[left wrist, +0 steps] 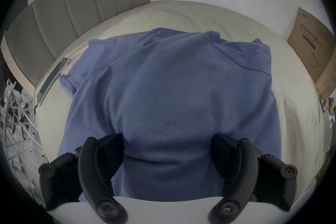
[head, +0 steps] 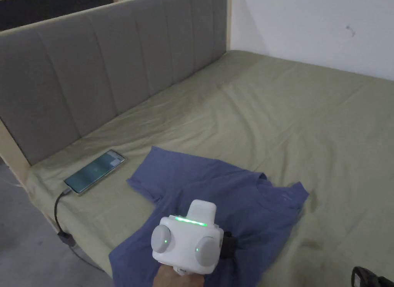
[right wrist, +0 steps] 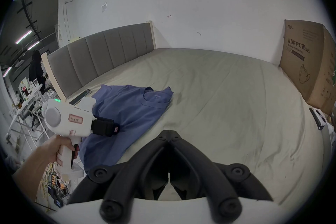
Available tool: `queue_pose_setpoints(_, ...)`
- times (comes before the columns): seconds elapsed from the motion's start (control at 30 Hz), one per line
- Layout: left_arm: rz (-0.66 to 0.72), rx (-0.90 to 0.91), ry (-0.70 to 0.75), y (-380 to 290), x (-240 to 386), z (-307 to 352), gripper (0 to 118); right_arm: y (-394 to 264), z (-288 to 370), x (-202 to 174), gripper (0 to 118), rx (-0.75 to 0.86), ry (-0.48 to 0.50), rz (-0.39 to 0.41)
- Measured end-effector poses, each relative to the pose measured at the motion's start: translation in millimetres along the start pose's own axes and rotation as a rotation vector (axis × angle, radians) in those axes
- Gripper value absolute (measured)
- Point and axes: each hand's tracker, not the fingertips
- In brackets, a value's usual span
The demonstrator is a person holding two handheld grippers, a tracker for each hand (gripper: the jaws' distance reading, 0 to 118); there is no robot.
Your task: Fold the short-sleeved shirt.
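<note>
Blue short-sleeved shirt [head: 238,207] lies rumpled on the bed [head: 308,118], toward six o'clock in the head view, a phone [head: 94,171] at its nine o'clock. Left claw [left wrist: 167,151] hovers over the shirt, jaws spread wide, gripping nothing. Right claw [right wrist: 168,134] is closed and empty above bare sheet.

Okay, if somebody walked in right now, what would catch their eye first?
The blue shirt lies rumpled on the near edge of the olive bed, with the left tongs open just over it. A phone lies beside the shirt near the grey headboard; the right tongs are shut, empty.
</note>
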Motion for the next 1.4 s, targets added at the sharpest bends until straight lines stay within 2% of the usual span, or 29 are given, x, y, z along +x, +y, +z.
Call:
queue_pose_setpoints(0.1,0.014,-0.022,-0.009,4.2,-4.5,3.0,90,-2.3,-2.2,3.9,0,-0.018,0.007,-0.028)
queue_pose_setpoints(0.2,0.041,-0.014,0.0,4.0,-9.1,9.0,71,-4.0,-2.9,6.3,0,-0.026,0.002,-0.043)
queue_pose_setpoints(0.23,0.054,-0.01,0.004,4.1,-12.0,11.1,60,-4.3,-3.4,6.9,0,-0.029,0.0,-0.046)
queue_pose_setpoints(0.3,0.082,-0.003,0.007,5.7,-16.7,14.6,47,-4.9,-3.4,8.2,0,-0.037,-0.002,-0.051)
queue_pose_setpoints(0.4,0.085,-0.008,-0.008,5.0,-22.6,14.4,42,-6.5,-3.5,9.4,0,-0.049,-0.013,-0.065)
queue_pose_setpoints(0.47,0.085,-0.016,-0.004,8.2,-21.2,17.0,26,-7.2,-3.2,9.9,0,-0.06,-0.03,-0.075)
queue_pose_setpoints(0.5,0.098,-0.014,0.002,8.3,-22.5,18.1,12,-7.7,-2.5,10.8,0,-0.062,-0.029,-0.079)
queue_pose_setpoints(0.53,0.112,-0.014,0.02,7.8,-24.2,19.3,6,-8.6,-1.7,12.3,0,-0.064,-0.029,-0.085)
queue_pose_setpoints(0.8,0.238,-0.02,-0.036,12.6,-35.9,28.9,6,-5.9,15.0,24.9,0,-0.052,-0.042,-0.127)
queue_pose_setpoints(1.03,0.299,0.061,-0.15,29.2,-39.8,82.3,6,6.4,46.1,40.0,0,0.014,-0.089,-0.169)
queue_pose_setpoints(1.13,0.263,0.137,-0.192,42.6,-33.6,108.8,6,8.4,64.2,47.3,0,0.049,-0.107,-0.186)
queue_pose_setpoints(1.23,0.159,0.205,-0.184,65.8,-12.4,143.6,6,9.4,83.4,55.5,0,0.082,-0.14,-0.194)
queue_pose_setpoints(1.3,0.129,0.277,-0.24,80.8,4.7,172.6,6,10.1,97.9,62.1,0,0.111,-0.181,-0.199)
queue_pose_setpoints(1.4,0.009,0.358,-0.28,96.0,47.9,221.6,6,9.1,117.0,76.8,0,0.148,-0.218,-0.21)
